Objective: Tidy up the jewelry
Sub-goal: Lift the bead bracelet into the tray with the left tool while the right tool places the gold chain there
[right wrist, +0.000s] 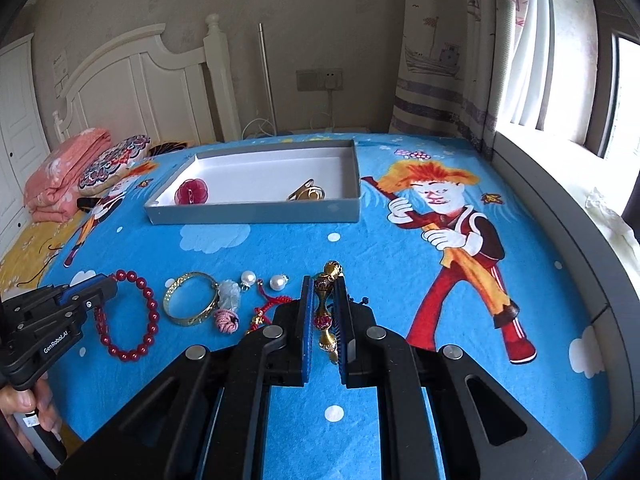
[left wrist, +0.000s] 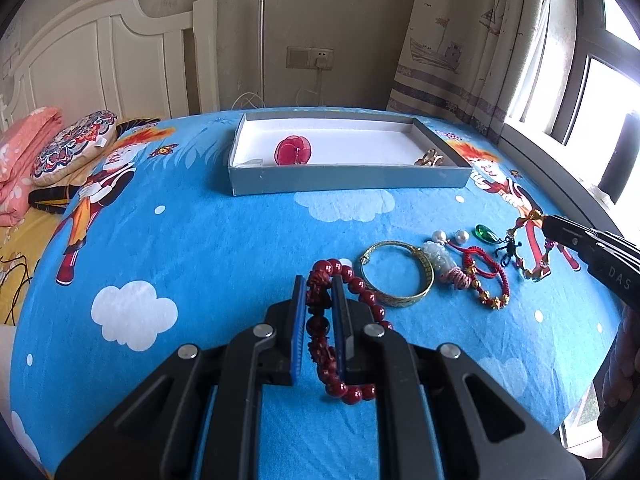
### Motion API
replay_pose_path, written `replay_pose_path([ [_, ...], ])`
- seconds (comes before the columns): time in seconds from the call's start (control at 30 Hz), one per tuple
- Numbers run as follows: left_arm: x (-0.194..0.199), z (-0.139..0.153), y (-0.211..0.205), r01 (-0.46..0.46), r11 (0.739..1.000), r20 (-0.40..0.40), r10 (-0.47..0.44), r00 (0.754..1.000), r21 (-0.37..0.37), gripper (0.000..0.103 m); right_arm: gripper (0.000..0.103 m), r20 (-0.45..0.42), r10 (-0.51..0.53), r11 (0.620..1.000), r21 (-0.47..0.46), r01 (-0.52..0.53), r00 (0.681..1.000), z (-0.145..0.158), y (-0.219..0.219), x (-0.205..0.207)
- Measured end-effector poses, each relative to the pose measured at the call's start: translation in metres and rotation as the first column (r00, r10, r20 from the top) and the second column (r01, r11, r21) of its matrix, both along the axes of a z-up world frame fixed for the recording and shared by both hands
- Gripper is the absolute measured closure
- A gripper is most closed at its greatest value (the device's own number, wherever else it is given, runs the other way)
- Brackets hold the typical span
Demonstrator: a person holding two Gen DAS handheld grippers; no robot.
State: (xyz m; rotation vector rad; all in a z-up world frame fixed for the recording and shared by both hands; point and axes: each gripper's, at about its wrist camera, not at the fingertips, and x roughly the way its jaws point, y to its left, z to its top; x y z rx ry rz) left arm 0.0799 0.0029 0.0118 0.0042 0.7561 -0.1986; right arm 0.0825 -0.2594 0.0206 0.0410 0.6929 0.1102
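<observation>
Behind box wall (left wrist: 348, 179), clear item (left wrist: 253, 162) half-hidden

My left fingers (left wrist: 342, 312) cover part of the red bead bracelet (left wrist: 360, 288). In the right wrist view, my fingers (right wrist: 308, 312) hide most of the gold bracelet (right wrist: 326, 304) and half the red cord bracelet (right wrist: 272, 304). The pale item (left wrist: 254, 161) behind the box (left wrist: 348, 180) wall is unidentifiable.
</observation>
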Motion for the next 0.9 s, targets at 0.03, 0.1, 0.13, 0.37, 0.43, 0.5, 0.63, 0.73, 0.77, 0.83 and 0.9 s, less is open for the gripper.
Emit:
replay_pose_path([
  [0.03,0.000,0.002,0.000,-0.001,1.000,0.004,0.001,1.000,-0.001,0.091,0.092,0.006,-0.003,1.000,-0.003,0.003,1.000,0.002,0.000,-0.001],
  [0.1,-0.001,0.005,0.001,-0.004,1.000,0.014,0.004,1.000,-0.002,0.091,0.092,0.011,-0.010,1.000,-0.002,0.010,1.000,0.004,-0.001,-0.001],
  [0.13,-0.002,0.007,0.000,-0.006,1.000,0.018,0.006,1.000,-0.004,0.091,0.092,0.014,-0.014,1.000,-0.001,0.014,1.000,0.005,-0.002,-0.001],
  [0.37,-0.003,0.019,-0.002,-0.003,1.000,0.044,0.004,0.999,-0.012,0.091,0.092,0.033,-0.029,1.000,0.008,0.029,0.999,0.016,-0.010,-0.005],
  [0.43,-0.004,0.020,-0.004,-0.002,1.000,0.048,0.002,0.999,-0.014,0.091,0.092,0.047,-0.024,1.000,0.015,0.023,0.999,0.025,-0.013,-0.010],
  [0.5,-0.004,0.022,-0.004,0.001,1.000,0.052,0.000,0.999,-0.015,0.091,0.092,0.078,-0.028,1.000,0.009,0.027,0.997,0.036,-0.016,-0.016],
  [0.63,-0.004,0.024,-0.006,0.006,1.000,0.058,-0.004,0.998,-0.020,0.091,0.092,0.090,-0.050,0.999,0.008,0.049,0.995,0.042,-0.022,-0.015],
  [0.73,-0.005,0.027,-0.007,0.011,1.000,0.064,-0.009,0.998,-0.023,0.091,0.092,0.079,-0.058,0.998,0.012,0.057,0.995,0.038,-0.021,-0.012],
  [0.77,-0.005,0.028,-0.008,0.012,1.000,0.066,-0.010,0.998,-0.023,0.091,0.092,0.075,-0.058,0.998,0.011,0.058,0.995,0.036,-0.020,-0.011],
  [0.83,-0.005,0.029,-0.009,0.011,1.000,0.068,-0.009,0.998,-0.022,0.091,0.092,0.068,-0.062,0.998,0.009,0.062,0.996,0.033,-0.017,-0.008],
  [0.9,-0.004,0.030,-0.008,0.005,1.000,0.069,-0.003,0.998,-0.024,0.091,0.092,0.058,-0.068,0.998,0.005,0.068,0.996,0.030,-0.013,-0.004],
])
